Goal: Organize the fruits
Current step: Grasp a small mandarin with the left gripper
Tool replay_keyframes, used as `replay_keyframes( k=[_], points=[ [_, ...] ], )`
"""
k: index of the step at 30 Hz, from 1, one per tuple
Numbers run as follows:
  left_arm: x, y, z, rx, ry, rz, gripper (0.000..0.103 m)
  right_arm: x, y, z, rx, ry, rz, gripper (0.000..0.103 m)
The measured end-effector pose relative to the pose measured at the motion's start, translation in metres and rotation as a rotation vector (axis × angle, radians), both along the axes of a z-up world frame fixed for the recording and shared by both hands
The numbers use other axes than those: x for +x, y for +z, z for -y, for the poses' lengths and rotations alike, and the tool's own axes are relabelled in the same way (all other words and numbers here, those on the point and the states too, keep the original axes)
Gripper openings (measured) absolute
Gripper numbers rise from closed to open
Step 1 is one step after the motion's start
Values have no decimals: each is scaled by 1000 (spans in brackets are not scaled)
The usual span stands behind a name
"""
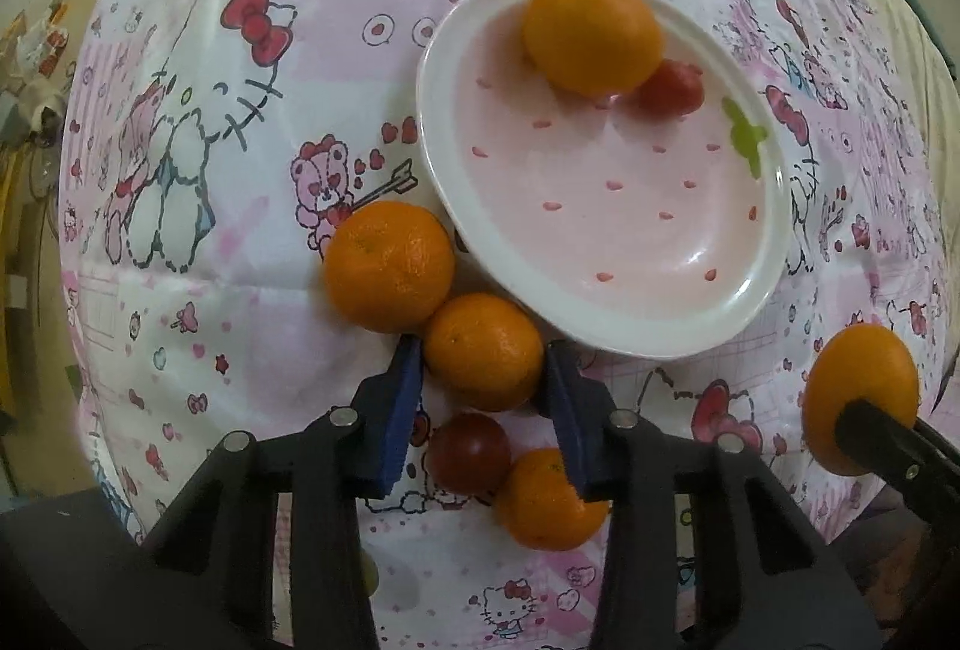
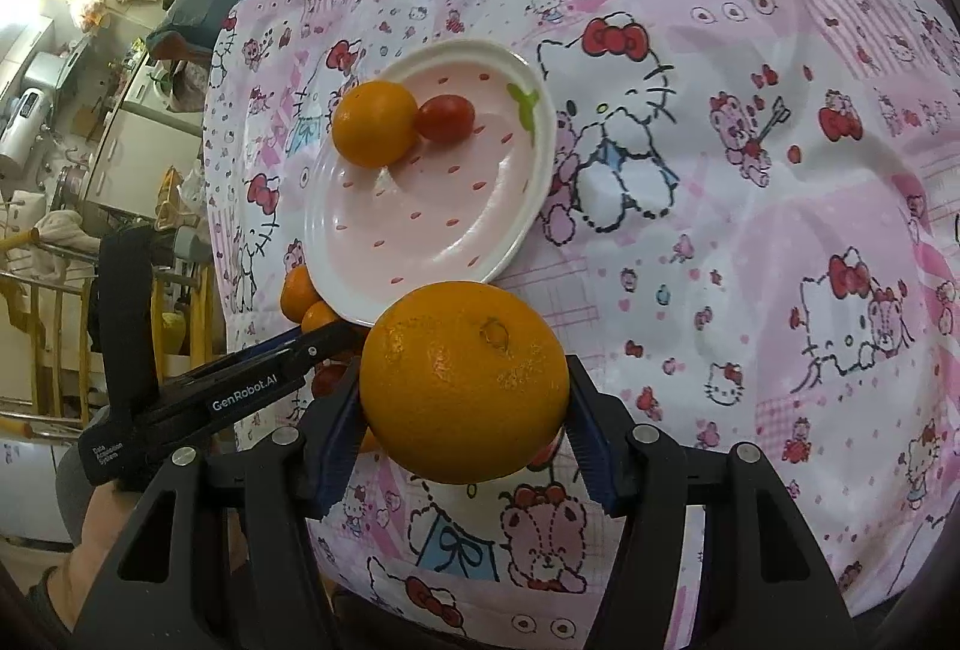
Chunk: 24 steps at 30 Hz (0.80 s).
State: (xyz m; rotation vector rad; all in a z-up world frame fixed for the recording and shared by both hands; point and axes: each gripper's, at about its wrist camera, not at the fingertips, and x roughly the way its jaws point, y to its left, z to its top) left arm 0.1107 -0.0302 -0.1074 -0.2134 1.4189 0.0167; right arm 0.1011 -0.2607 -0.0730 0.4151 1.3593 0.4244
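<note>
While both grippers work close together at the near rim of the plate [image 1: 600, 332], collision between them is the chief hazard, judged from their nearness.

Left gripper [image 1: 483, 386]: jaws set on either side of a small orange [image 1: 483, 350] resting on the patterned cloth [image 1: 210, 290], pads at or very near its skin; firm pinch cannot be confirmed. A neighbouring orange [image 1: 389, 266] touches it and may roll if nudged. A tomato [image 1: 468, 451] and another orange [image 1: 549, 500] lie just under the jaws and could be knocked.

Right gripper [image 2: 465, 410]: jaws pinching a large orange [image 2: 465, 380], held just before the plate's near edge. Slip is possible, the skin being round and glossy.

Plate: pink, white-rimmed, red-flecked; holds one orange [image 1: 591, 32] touching one tomato [image 1: 672, 87] at its far side. Crowding there could push either off.

Fruit: bright, dimpled peel, unblemished; tomatoes smooth, deep red.
</note>
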Motion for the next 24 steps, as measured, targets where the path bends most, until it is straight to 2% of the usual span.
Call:
replay_keyframes(
  k=[16, 24],
  points=[
    [-27, 29, -27, -14, -2, 69, 35, -5, 17, -4, -21, 6, 36, 63],
    [-43, 57, -31, 12, -36, 169, 35, -7, 27, -8, -30, 9, 59, 63]
  ],
)
